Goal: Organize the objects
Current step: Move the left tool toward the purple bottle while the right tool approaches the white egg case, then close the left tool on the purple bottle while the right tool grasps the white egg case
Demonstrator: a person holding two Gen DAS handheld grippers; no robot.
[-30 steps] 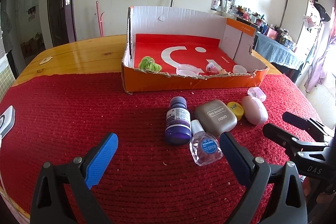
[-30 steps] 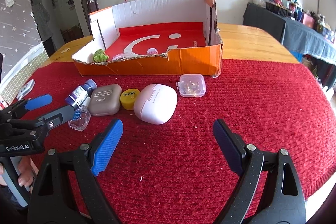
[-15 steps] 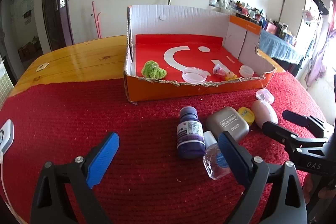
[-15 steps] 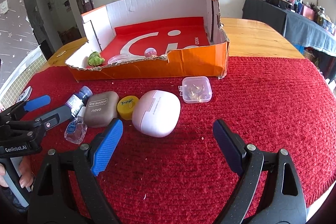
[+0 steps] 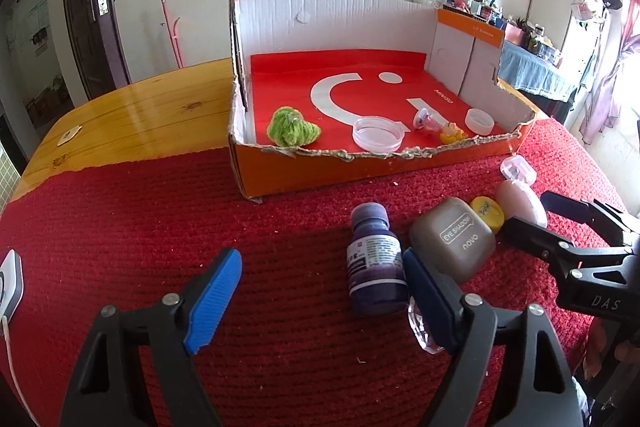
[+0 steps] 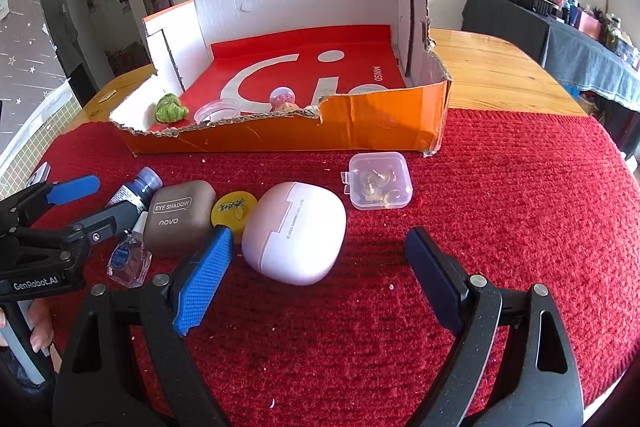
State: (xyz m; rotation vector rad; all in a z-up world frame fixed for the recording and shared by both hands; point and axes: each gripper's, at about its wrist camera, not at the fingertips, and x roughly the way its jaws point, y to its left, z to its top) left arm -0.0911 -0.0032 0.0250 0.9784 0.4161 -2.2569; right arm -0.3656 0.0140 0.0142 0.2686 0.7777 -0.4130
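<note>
Counter of glossy varnished wood, covered by a coarse red knitted cloth; torn corrugated cardboard box; smooth matt pink plastic case.

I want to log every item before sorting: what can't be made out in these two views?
- Clear plastic dropper bottle: left wrist view, mostly behind that gripper's dark finger.
- Small clear hinged box: right wrist view, contents too small to identify.
- Pink and yellow trinkets in the torn orange cardboard box: too small in both views.
- Round yellow tin: label unreadable.
</note>
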